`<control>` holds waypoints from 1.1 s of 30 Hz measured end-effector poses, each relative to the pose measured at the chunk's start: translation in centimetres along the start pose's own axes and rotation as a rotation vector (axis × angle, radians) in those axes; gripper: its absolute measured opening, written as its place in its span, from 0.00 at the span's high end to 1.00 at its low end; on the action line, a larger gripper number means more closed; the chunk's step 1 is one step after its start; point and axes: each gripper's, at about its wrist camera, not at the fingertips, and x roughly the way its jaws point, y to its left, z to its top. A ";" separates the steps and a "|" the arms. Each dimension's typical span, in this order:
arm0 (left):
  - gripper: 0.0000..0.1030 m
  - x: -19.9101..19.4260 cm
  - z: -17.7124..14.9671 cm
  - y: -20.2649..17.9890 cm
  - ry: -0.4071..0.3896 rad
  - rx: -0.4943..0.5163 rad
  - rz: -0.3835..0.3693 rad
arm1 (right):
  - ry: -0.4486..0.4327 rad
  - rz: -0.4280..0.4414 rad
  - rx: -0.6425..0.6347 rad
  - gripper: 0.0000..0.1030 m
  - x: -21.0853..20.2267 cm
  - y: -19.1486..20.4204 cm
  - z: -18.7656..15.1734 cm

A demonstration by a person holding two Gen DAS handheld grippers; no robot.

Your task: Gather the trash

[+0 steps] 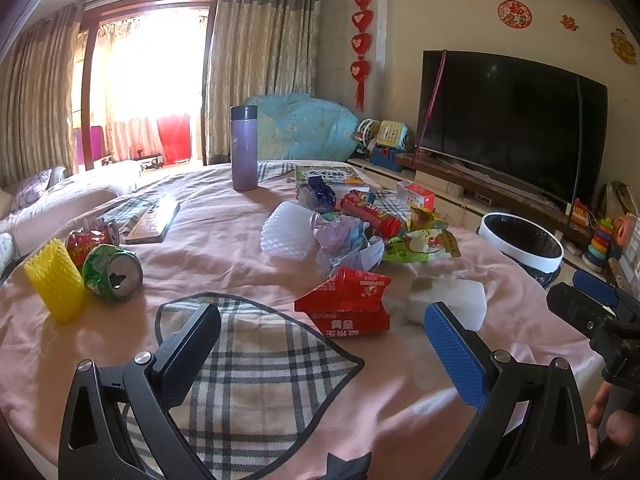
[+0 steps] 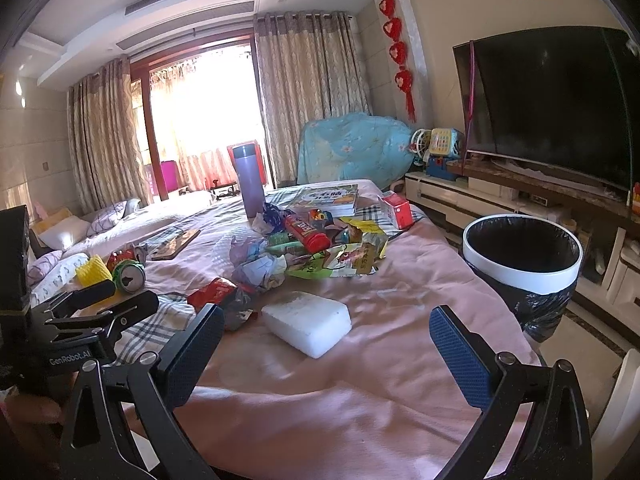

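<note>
Trash lies on a pink-covered table (image 1: 224, 248). A crumpled red carton (image 1: 346, 304) and a white foam block (image 1: 448, 300) lie just ahead of my open, empty left gripper (image 1: 320, 344). Further back lie a white foam net (image 1: 286, 234), crumpled bags (image 1: 346, 246), a red tube (image 1: 370, 214) and snack wrappers (image 1: 420, 246). At the left are a yellow foam net (image 1: 56, 280), a green can (image 1: 114, 268) and a red can (image 1: 90, 240). My right gripper (image 2: 326, 344) is open and empty just short of the foam block (image 2: 308, 320). A white bin with a black liner (image 2: 522, 256) stands at the table's right edge.
A purple flask (image 1: 244, 148), a book (image 1: 330, 178), a small red box (image 1: 416, 196) and a wooden board (image 1: 154, 220) are on the table. A large TV (image 1: 508, 120) on a low cabinet, with toys, lines the right wall. A bed (image 2: 120, 224) is at the left.
</note>
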 end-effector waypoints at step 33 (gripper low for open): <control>0.50 14.6 3.6 2.0 0.361 -0.014 -0.227 | 0.408 0.261 -0.091 0.14 12.7 -1.4 0.0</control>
